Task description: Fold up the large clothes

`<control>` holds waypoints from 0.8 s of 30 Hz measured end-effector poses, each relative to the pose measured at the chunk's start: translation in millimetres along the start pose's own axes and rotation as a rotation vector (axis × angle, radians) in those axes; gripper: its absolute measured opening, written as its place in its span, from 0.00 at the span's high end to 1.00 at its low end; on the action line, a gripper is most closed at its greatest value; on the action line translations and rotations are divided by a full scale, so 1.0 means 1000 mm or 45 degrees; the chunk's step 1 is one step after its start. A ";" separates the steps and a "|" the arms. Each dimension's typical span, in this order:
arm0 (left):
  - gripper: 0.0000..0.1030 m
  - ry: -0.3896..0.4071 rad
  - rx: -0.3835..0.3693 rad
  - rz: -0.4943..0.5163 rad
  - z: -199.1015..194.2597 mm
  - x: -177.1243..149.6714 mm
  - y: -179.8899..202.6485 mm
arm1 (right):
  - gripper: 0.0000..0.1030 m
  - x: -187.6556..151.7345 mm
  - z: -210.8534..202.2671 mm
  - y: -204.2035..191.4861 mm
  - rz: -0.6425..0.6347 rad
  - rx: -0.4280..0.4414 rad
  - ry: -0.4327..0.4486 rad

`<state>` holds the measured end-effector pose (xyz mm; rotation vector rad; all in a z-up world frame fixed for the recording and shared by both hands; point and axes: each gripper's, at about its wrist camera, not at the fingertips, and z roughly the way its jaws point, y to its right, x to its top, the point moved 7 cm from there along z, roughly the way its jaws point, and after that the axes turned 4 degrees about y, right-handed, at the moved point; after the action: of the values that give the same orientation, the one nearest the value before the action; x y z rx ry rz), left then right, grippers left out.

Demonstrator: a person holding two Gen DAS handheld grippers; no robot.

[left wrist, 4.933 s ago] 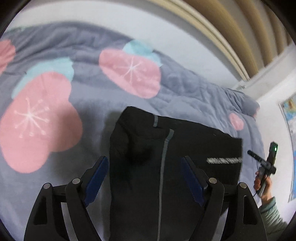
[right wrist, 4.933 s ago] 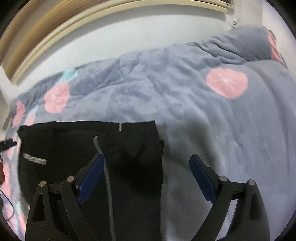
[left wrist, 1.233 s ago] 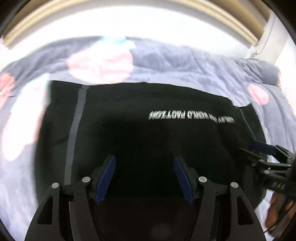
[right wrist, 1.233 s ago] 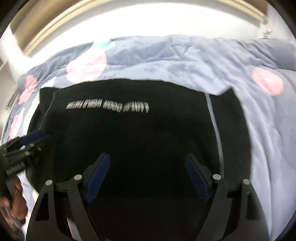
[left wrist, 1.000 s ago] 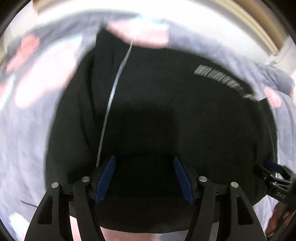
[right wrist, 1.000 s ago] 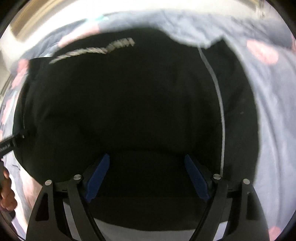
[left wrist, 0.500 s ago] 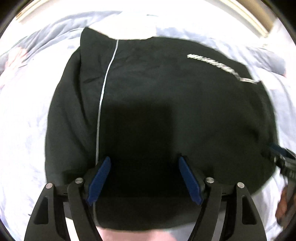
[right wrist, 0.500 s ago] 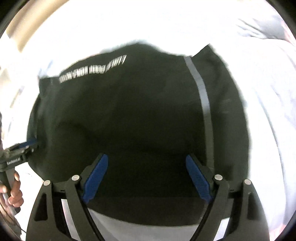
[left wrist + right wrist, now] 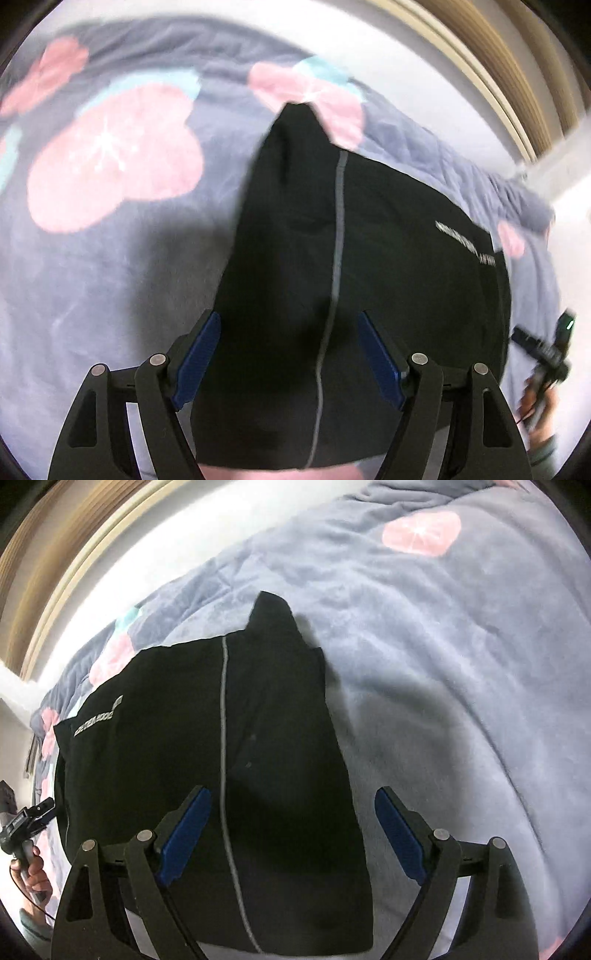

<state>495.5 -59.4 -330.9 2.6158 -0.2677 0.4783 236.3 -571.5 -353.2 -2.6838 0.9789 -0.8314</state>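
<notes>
A black folded garment (image 9: 388, 266) with a grey stripe and white lettering lies flat on the bed; one corner pokes out at its far edge. My left gripper (image 9: 288, 317) hovers open over its left part, and the stripe runs between the blue pads (image 9: 199, 350) without touching them. My right gripper (image 9: 291, 794) hangs over the garment (image 9: 166, 738) near its right edge, jaws opening, nothing pinched. Each view also catches the other gripper at the garment's far side: the right one (image 9: 546, 354) and the left one (image 9: 26, 827), each in a hand.
A blue-grey blanket (image 9: 461, 646) with pink and teal blossoms (image 9: 110, 162) covers the bed under the garment. Behind the bed runs a white wall (image 9: 369, 44) with beige slats (image 9: 517, 74) above it.
Both grippers have swung apart from the garment's middle, the left to its left side and the right to its right edge. The jaws stand a little wider than before.
</notes>
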 end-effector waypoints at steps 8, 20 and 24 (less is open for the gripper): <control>0.25 -0.094 -0.096 -0.099 0.043 0.010 -0.013 | 0.11 -0.007 0.039 -0.014 -0.020 0.110 -0.115; 0.18 -0.257 -0.413 -0.253 0.088 0.011 -0.026 | 0.00 -0.002 0.091 -0.026 0.063 0.428 -0.287; 0.18 -0.255 -0.641 -0.370 0.085 0.006 -0.020 | 0.00 0.002 0.101 -0.028 0.092 0.534 -0.326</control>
<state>531.2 -83.1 -407.6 2.1561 -0.0559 0.0359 308.8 -554.1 -427.1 -2.3083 0.7408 -0.5819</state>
